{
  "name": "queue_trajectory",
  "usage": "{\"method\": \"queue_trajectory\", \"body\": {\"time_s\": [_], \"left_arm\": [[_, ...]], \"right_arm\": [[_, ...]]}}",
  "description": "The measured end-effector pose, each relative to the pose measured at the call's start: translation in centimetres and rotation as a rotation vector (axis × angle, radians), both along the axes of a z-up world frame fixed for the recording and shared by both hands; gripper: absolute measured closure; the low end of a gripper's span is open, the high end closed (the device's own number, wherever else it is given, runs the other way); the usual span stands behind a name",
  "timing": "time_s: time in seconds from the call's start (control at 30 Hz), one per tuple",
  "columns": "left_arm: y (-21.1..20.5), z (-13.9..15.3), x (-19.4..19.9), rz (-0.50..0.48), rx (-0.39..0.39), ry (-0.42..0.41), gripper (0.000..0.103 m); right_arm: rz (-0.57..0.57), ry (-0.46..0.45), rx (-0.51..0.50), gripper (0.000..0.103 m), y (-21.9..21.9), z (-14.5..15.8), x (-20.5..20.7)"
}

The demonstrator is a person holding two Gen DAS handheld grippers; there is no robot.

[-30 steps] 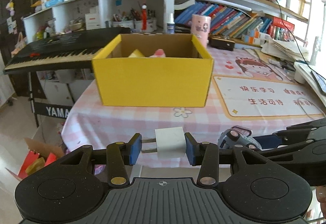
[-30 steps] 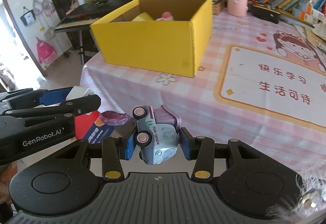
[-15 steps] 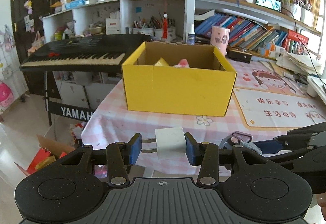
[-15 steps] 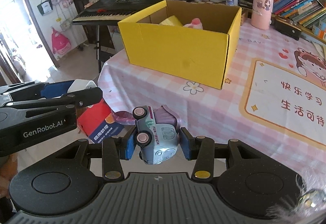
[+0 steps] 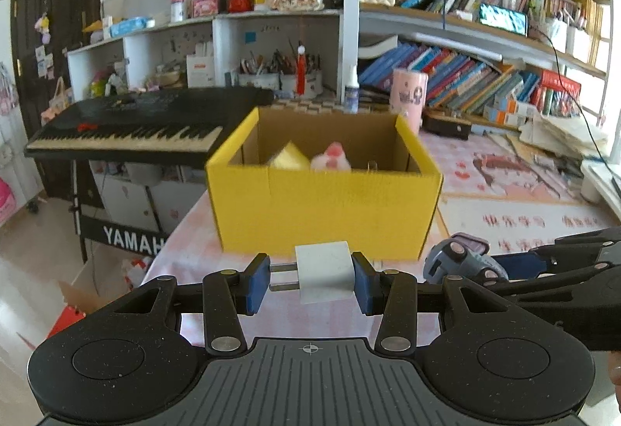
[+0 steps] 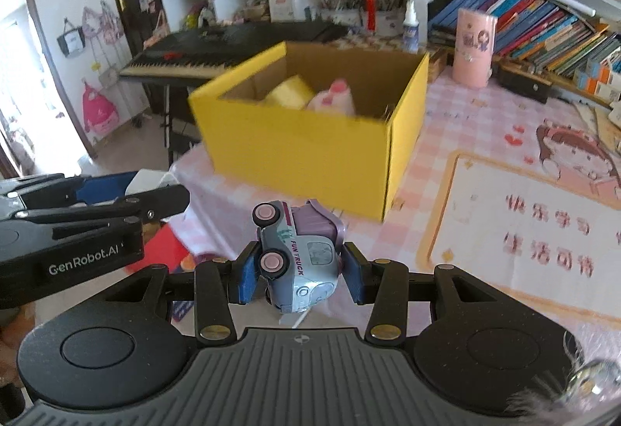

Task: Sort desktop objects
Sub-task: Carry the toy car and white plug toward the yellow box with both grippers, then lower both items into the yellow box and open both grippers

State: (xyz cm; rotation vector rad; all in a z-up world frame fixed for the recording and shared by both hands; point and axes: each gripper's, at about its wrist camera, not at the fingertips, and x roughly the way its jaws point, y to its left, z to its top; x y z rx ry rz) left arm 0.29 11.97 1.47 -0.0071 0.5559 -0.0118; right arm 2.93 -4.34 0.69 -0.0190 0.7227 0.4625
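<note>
Ahead of the left claw [image 5: 310, 280], the yellow box [image 5: 324, 210] is smeared by motion, and its front wall hides all but the tops of a yellow block [image 5: 289, 157] and a pink toy [image 5: 333, 158] inside. The writing on the mat [image 6: 543, 236] to the right of the right claw [image 6: 297, 274] is too blurred to read (the surface pattern too). The picture's edge cuts off the left claw's body [image 6: 77, 232] in the right wrist view.
</note>
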Motion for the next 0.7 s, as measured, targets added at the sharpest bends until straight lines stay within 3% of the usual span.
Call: {"method": "queue_trajectory", "body": {"time_s": [0.4,0.7], "left_arm": [[-0.9,2.0,6.4,0.063,0.013,-0.067,0.060],[-1.5,1.4,11.7,0.123,0.046,-0.048,0.060]], "right_arm": [[0.031,-0.114,0.052,0.061,-1.1,3.7,7.9],[0.112,-0.112,0.003,0.061,-0.1,3.2,14.5]]}}
